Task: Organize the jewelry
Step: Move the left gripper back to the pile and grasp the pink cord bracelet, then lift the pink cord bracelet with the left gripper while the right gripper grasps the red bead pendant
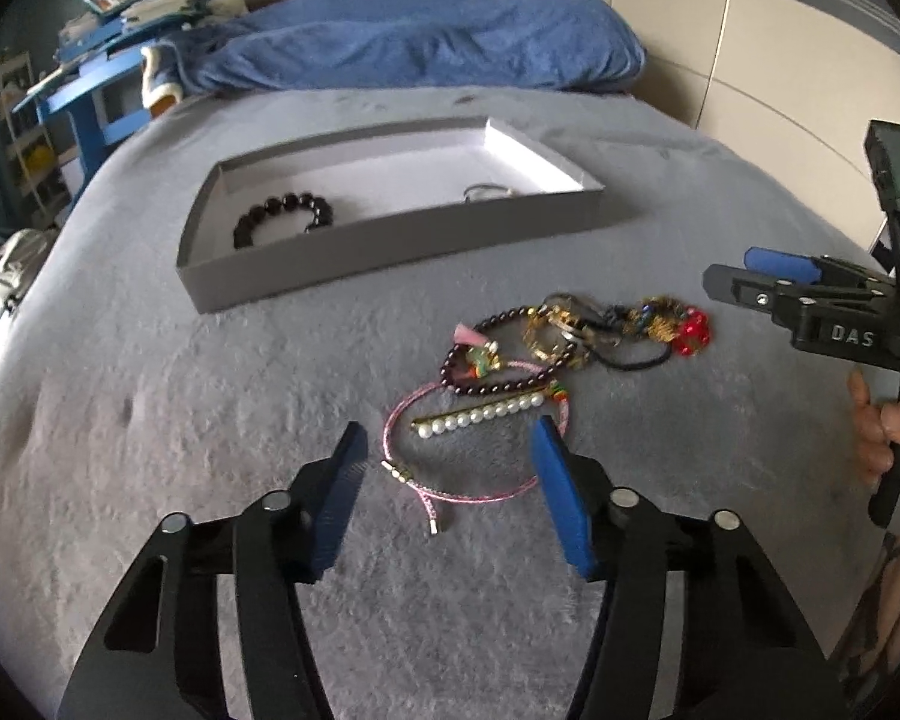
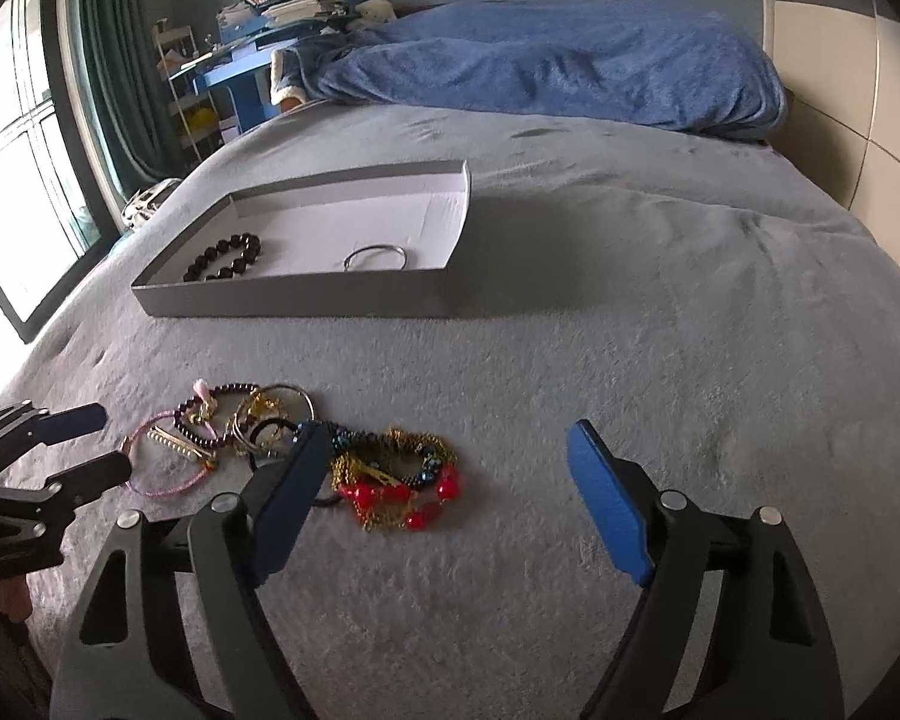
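Note:
A pile of jewelry lies on the grey bed: a pink cord bracelet point(image 1: 480, 495), a pearl hair clip point(image 1: 480, 417), a dark bead bracelet point(image 1: 498, 354), gold bangles point(image 1: 555, 330) and a red bead piece point(image 1: 693, 333) point(image 2: 402, 492). A grey box tray point(image 1: 390, 240) point(image 2: 294, 297) behind holds a black bead bracelet point(image 1: 282, 219) point(image 2: 225, 258) and a silver bangle point(image 1: 486, 192) point(image 2: 375, 258). My left gripper point(image 1: 450, 450) point(image 2: 99, 438) is open, its fingers either side of the pink bracelet. My right gripper point(image 2: 444, 444) point(image 1: 732, 276) is open and empty, right of the pile.
A blue blanket point(image 1: 426, 36) point(image 2: 546, 60) lies bunched at the far end of the bed. A blue desk with books point(image 1: 108, 18) stands far left. A window and green curtain point(image 2: 108, 60) are at left. A pale wardrobe point(image 1: 750, 60) stands at right.

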